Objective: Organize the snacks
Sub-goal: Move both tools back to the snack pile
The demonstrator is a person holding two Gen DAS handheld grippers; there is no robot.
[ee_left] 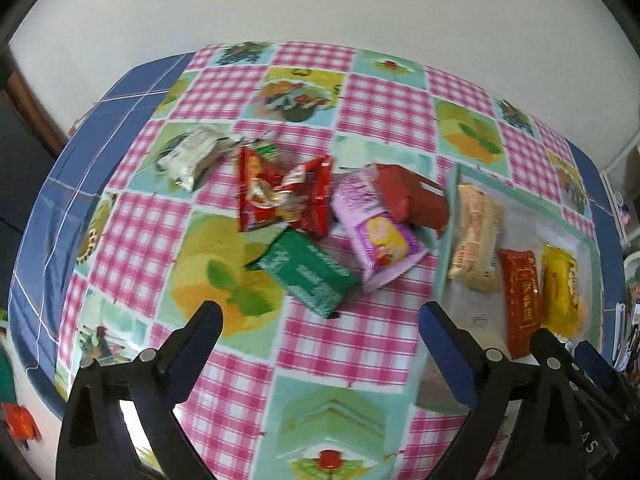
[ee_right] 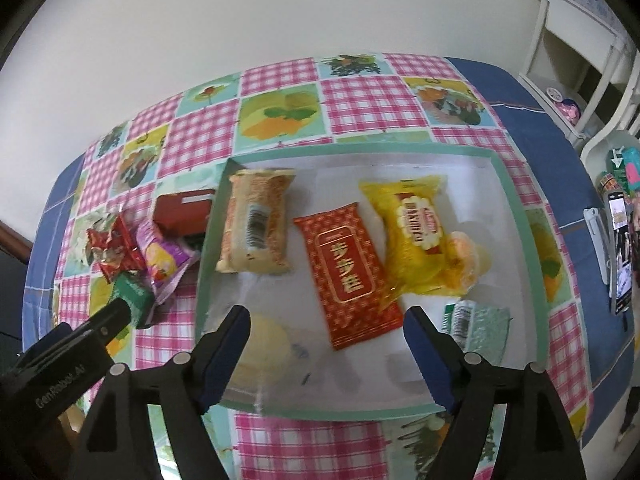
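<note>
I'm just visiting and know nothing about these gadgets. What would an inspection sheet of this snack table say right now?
Surface: table under a pink checked tablecloth with food pictures; blue cloth at its edges.
Job's things: white tray with a green rim holds a beige packet, red packet, yellow packet, a silvery green packet and a pale yellow item near the front. Loose beside it: silver packet, red foil packets, green packet, pink packet, red box.
Clutter: nothing seen on the table beyond the snacks.
Grippers: left gripper and right gripper both open, holding nothing.
Cables: nothing seen.
Surroundings: white wall; white shelving on the right.
</note>
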